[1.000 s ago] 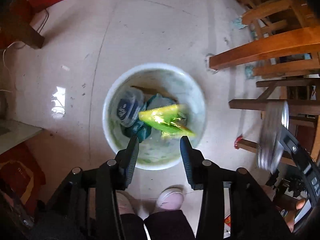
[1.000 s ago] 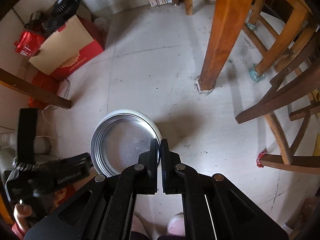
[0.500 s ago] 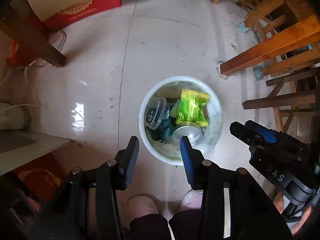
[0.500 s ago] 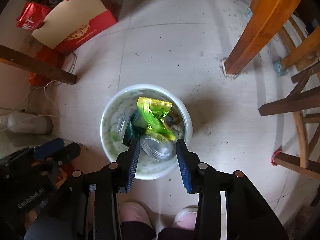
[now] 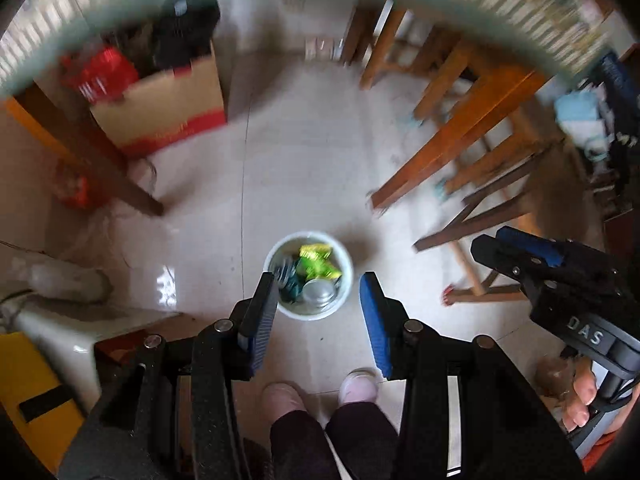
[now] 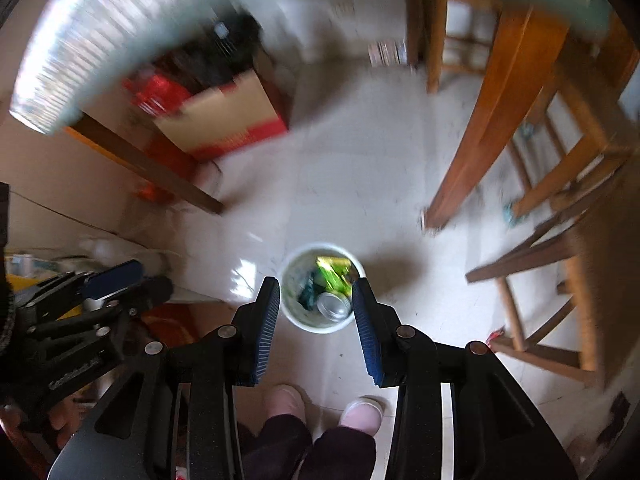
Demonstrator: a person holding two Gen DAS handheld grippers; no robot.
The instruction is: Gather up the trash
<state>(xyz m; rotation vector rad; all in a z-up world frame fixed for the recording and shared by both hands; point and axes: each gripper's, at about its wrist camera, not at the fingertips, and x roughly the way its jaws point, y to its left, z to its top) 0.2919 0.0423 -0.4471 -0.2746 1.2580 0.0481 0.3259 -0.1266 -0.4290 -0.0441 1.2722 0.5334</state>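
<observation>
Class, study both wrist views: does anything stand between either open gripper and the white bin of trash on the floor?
Nothing visible does. The white bin shows between the open jaws of the left gripper and the right gripper, with only bare floor around it. The chair legs stand off to the right.

Your bin (image 5: 308, 314) sits on the floor ahead of your feet (image 5: 316, 394) (wrapper (image 5: 316, 264) and tin (image 5: 318, 294) inside), chairs (image 5: 460, 148) right, box (image 5: 160, 116) far left.

We get soft daylight; window glare on the pale tiled floor (image 5: 168, 284). Heavy motion blur and fisheye bending toward the rims; centres stay sharp.
</observation>
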